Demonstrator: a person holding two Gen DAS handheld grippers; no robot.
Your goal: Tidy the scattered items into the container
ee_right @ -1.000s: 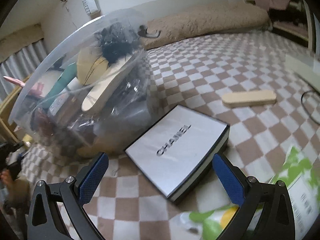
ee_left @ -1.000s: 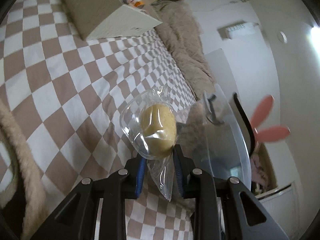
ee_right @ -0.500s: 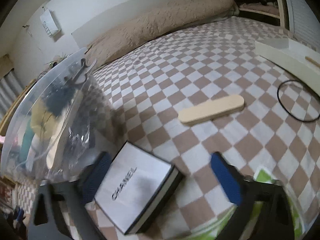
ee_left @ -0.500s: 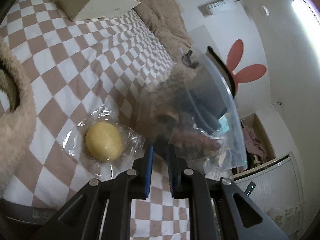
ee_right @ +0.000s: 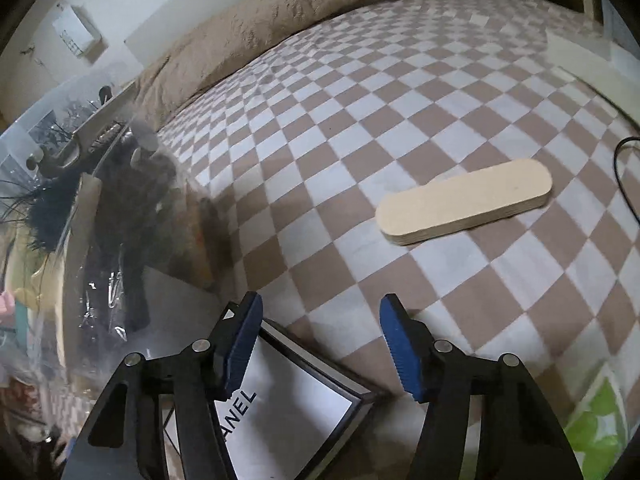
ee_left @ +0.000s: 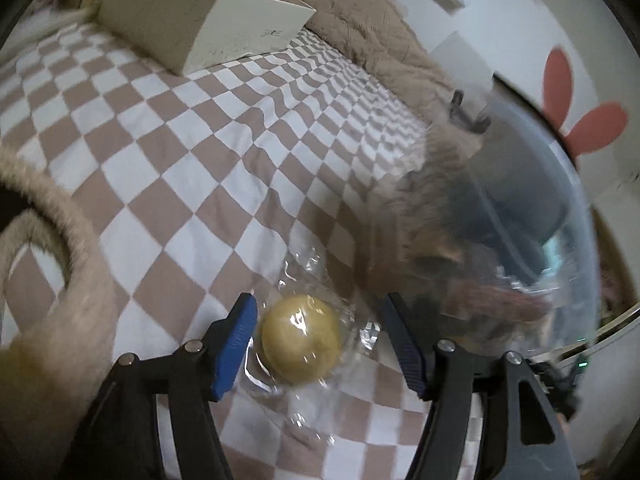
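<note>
A yellow ball in a clear wrapper (ee_left: 300,344) lies on the checkered bedspread. My left gripper (ee_left: 320,340) is open, its blue pads on either side of the ball. The clear plastic container (ee_left: 520,240), holding fuzzy and dark items, lies tilted just right of it; it also shows at the left of the right wrist view (ee_right: 80,240). My right gripper (ee_right: 320,344) is open and empty above the corner of a white Chanel box (ee_right: 288,420). A tan flat oval board (ee_right: 468,208) lies on the bed beyond.
A beige box (ee_left: 192,20) with small items stands at the far side. A furry brown blanket (ee_right: 300,12) runs along the wall. A furry loop (ee_left: 60,240) lies at the left. Green packaging (ee_right: 592,432) and a black cord (ee_right: 620,172) lie at the right.
My left gripper let go of the wrapped ball, which now lies on the bed, then opened wide around it. My right gripper moved forward past the Chanel box and narrowed.
</note>
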